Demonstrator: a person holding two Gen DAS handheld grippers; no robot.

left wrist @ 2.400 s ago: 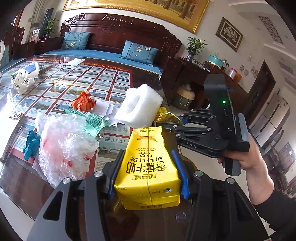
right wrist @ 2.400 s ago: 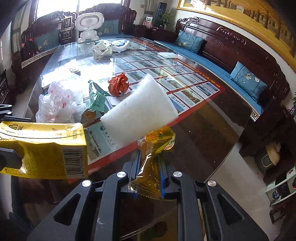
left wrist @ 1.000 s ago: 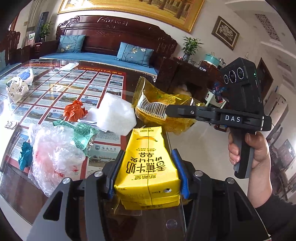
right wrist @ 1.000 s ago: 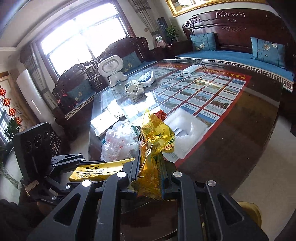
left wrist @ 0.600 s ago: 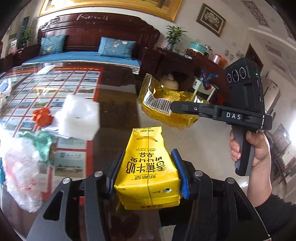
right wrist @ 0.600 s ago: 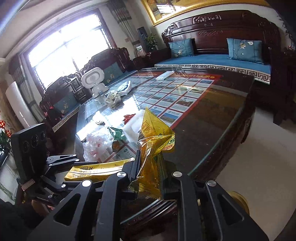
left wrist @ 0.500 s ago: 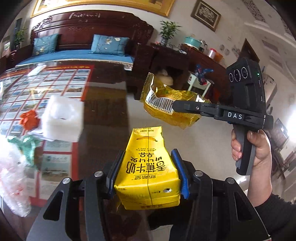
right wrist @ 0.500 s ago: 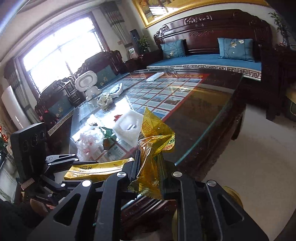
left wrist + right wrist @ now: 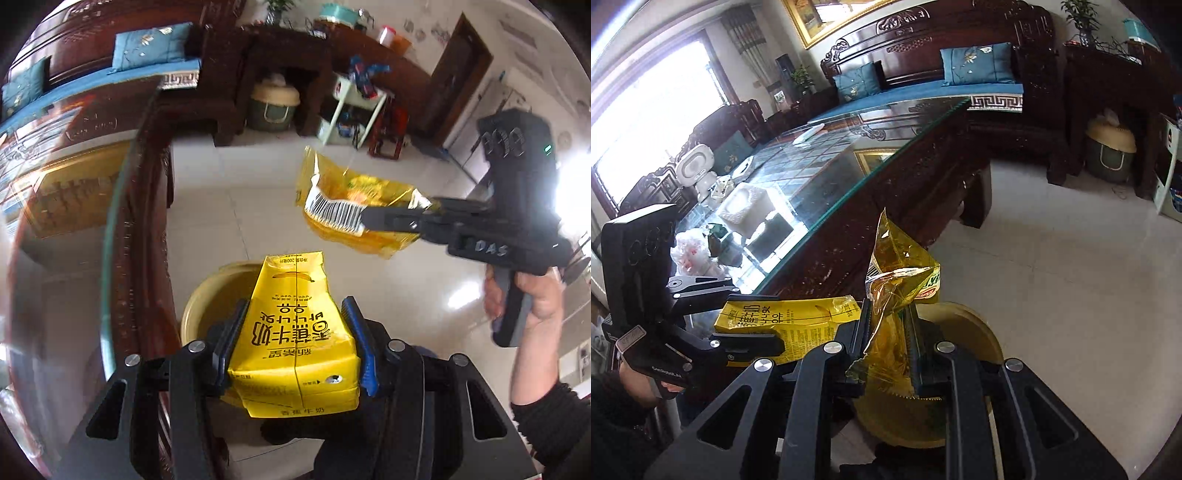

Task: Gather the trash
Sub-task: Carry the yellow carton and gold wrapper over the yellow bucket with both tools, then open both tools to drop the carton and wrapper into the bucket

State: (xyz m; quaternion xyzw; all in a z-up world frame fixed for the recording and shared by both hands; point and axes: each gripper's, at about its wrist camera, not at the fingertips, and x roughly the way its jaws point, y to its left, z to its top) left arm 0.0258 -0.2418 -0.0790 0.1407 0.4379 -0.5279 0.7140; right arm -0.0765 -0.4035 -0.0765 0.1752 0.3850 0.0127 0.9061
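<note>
My left gripper [image 9: 291,317] is shut on a yellow milk carton [image 9: 295,336] and holds it above a round yellow bin [image 9: 207,295] on the floor. My right gripper [image 9: 890,325] is shut on a crumpled yellow snack wrapper [image 9: 897,291], also over the bin [image 9: 971,332]. In the left wrist view the right gripper [image 9: 369,218] and wrapper [image 9: 351,206] hang to the upper right of the carton. In the right wrist view the left gripper [image 9: 768,341] and carton [image 9: 786,317] sit just left.
The glass-topped wooden table [image 9: 849,155] stands to the left, its edge [image 9: 114,206] close to the bin. A white foam block [image 9: 750,206] and plastic bags [image 9: 690,251] lie on it. Tiled floor [image 9: 1071,258] spreads to the right; dark cabinets [image 9: 280,74] stand behind.
Both grippers have swung away from the table and down toward the floor with their trash. The yellow bin has come into view under them.
</note>
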